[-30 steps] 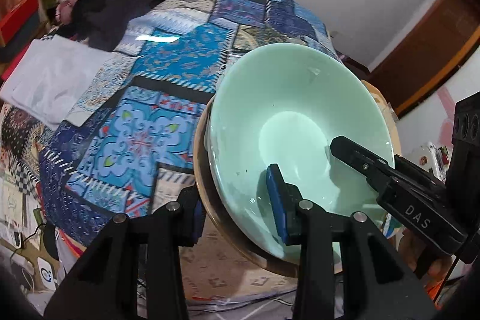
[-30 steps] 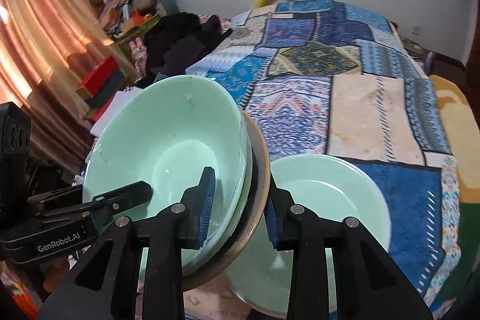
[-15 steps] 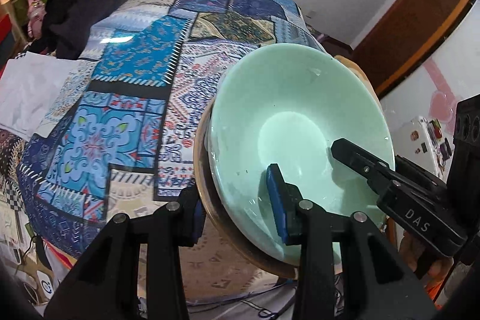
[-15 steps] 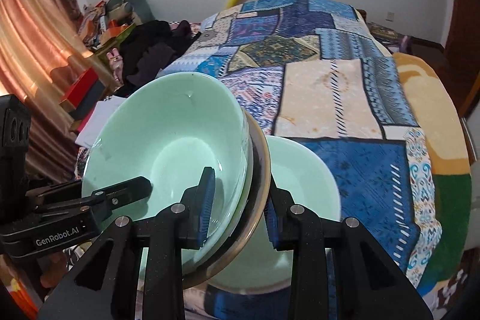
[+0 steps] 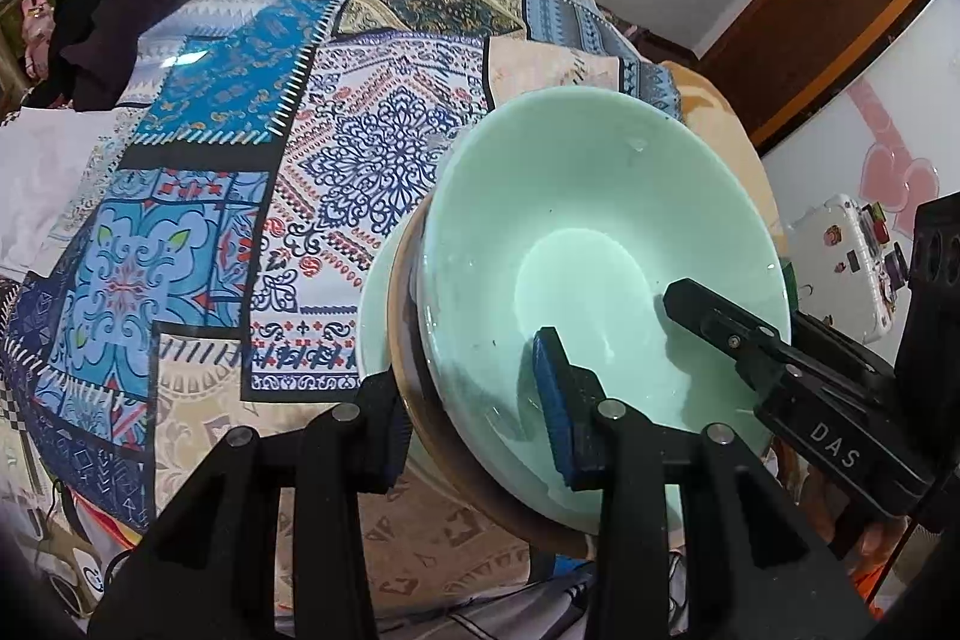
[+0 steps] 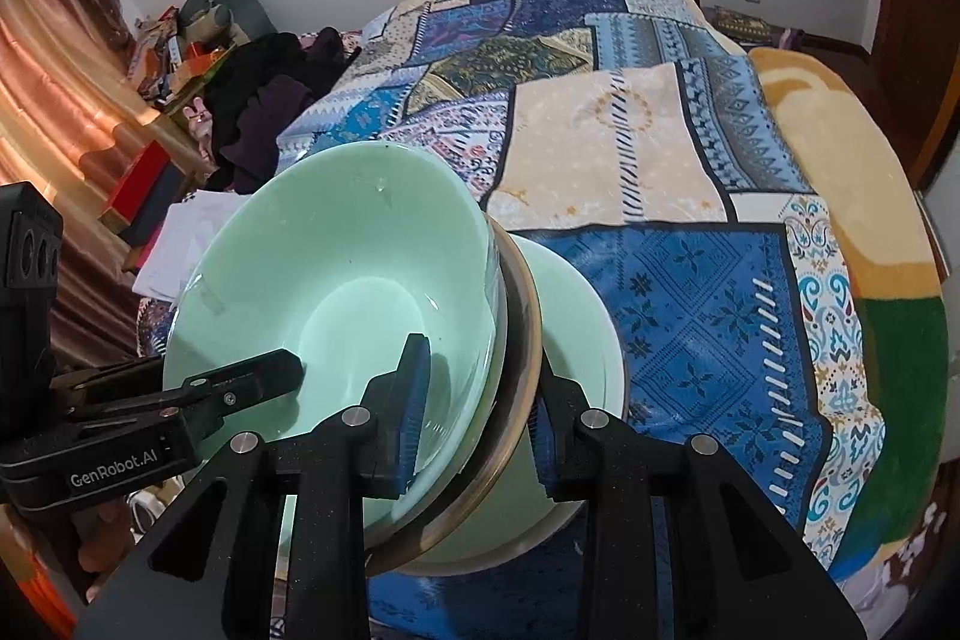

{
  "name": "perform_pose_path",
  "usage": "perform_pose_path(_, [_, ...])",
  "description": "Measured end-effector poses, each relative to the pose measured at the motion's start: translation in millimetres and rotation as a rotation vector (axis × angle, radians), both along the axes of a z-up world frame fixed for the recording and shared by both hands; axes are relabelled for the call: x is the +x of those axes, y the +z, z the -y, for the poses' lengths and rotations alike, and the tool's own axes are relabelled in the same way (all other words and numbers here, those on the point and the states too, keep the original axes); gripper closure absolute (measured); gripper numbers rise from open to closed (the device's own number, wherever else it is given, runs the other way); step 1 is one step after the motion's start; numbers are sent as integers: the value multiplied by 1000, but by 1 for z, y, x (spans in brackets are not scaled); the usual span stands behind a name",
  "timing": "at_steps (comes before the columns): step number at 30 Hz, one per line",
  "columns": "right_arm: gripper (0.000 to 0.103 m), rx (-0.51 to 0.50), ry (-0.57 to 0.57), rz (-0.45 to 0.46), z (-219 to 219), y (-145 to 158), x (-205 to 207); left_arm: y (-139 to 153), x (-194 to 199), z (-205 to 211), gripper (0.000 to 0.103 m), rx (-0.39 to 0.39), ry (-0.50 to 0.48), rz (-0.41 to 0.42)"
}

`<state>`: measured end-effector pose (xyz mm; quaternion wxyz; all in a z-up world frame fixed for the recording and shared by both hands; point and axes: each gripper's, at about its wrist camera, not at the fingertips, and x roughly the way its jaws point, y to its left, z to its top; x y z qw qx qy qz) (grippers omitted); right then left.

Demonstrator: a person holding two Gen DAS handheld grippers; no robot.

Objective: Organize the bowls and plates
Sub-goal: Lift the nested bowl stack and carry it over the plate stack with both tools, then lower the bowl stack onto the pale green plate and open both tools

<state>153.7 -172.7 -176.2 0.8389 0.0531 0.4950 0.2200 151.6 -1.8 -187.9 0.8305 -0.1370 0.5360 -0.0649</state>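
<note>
Altogether two tools (image 5: 474, 400), one bowl (image 5: 600, 232)

The bowl (image 5: 600, 244) sits nested in a wider dish (image 6: 521, 334), and directly under them lies a plate (image 6: 585, 316) resting on the bed (image 6: 690, 160). The left gripper (image 5: 474, 430) straddles the bowl's rim on one side, the right gripper (image 6: 480, 412) on the opposite side. A heap of clothes (image 6: 270, 112) lies beyond the bowl at the bed's far edge.
</note>
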Motion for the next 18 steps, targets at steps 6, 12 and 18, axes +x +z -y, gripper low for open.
perform_pose_path(6, [75,-2,1,-22,1,-8,4,-11,6,1,66,-3,-1,-26])
perform_pose_path(12, [75,-5,3,-41,1,-16,4,-24,11,0,66,-16,0,-54])
perform_pose_path(18, [76,7,13,-43,4,-20,2,-31,13,-2,66,-13,-3,-42])
